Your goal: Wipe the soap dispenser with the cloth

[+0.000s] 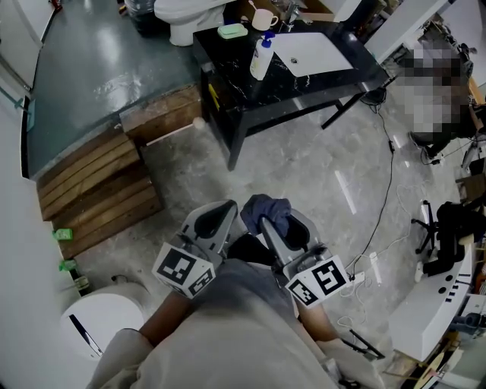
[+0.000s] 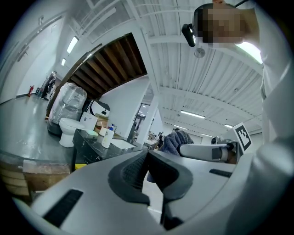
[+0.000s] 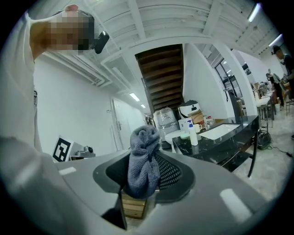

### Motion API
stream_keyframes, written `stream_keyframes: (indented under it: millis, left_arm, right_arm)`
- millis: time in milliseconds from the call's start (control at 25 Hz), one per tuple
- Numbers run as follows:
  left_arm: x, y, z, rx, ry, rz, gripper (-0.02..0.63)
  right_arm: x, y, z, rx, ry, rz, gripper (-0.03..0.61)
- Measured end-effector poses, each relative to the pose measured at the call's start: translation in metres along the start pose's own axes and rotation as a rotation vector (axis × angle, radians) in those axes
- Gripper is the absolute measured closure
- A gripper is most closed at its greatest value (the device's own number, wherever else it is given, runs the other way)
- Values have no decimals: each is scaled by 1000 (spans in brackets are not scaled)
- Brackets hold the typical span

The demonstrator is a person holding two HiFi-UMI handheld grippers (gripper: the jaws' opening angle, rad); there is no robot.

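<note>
The soap dispenser [image 1: 261, 57] stands upright on the left half of the counter [image 1: 228, 80], just beside the basin [image 1: 315, 52], well ahead of us across bare floor. Our right gripper [image 1: 282, 228], clamped on the bunched cloth [image 1: 267, 213], lines up with it a little better than our left gripper [image 1: 215, 220], whose jaws are closed on nothing. We judge the counter's front edge gives free approach, while a mug [image 1: 264, 19] and a green dish [image 1: 232, 31] crowd the back edge
</note>
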State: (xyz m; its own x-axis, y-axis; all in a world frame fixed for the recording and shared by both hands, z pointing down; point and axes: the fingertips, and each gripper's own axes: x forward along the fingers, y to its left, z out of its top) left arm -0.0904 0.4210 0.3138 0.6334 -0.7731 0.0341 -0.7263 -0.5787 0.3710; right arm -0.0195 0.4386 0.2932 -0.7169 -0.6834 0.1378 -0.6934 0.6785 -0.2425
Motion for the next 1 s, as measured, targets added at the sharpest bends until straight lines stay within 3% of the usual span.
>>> stream_keyframes:
  millis: [360,1000]
  left_arm:
    - [37,17,4,3,27,-11,606]
    - [171,65,5,34,159,-17,606]
  right_arm:
    - [16,-40,10,40,-34,-23,448]
    - [90,-158,29,140,-15,22,448]
